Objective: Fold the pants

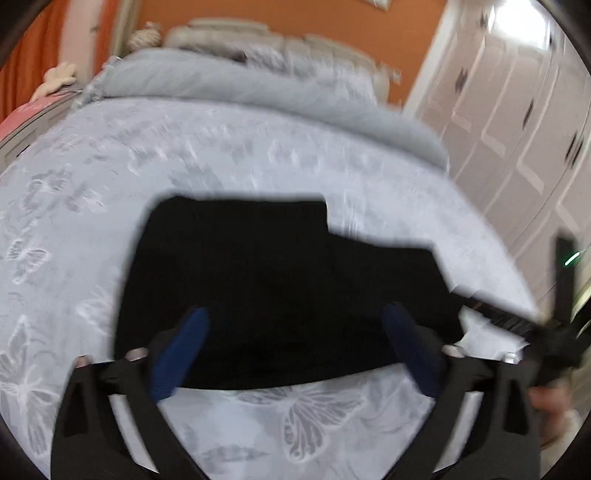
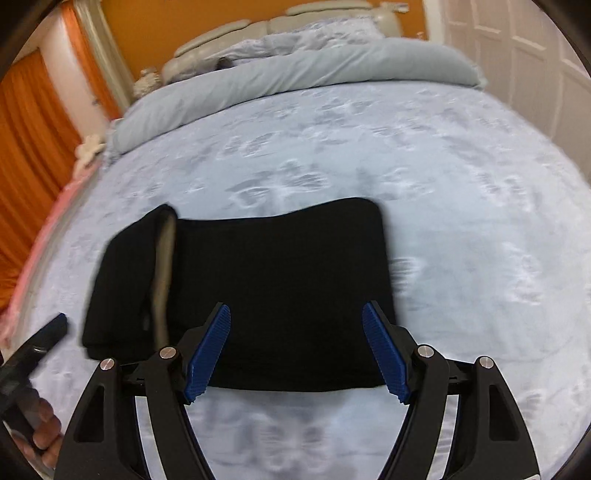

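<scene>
Both tools hang open and empty: we see the left tool [image 1: 295, 350] and right tool [image 2: 295, 350] above the pants [image 2: 258, 288], folded at mid-bed [image 2: 443, 221]. A loose flap at 9 o'clock could spring open if we snag it.

One pants [image 2: 280, 288], two grippers [image 1: 295, 347] [image 2: 295, 350].

- Bedspread [image 2: 424, 192], pale blue with butterflies, fills the middle.
- Rolled grey duvet [image 2: 295, 74] at twelve o'clock, padded headboard [image 2: 280, 22] behind it.
- Orange curtain [image 2: 26, 147] at nine o'clock.
- White panelled wardrobe doors [image 1: 517, 122] at two o'clock.
</scene>
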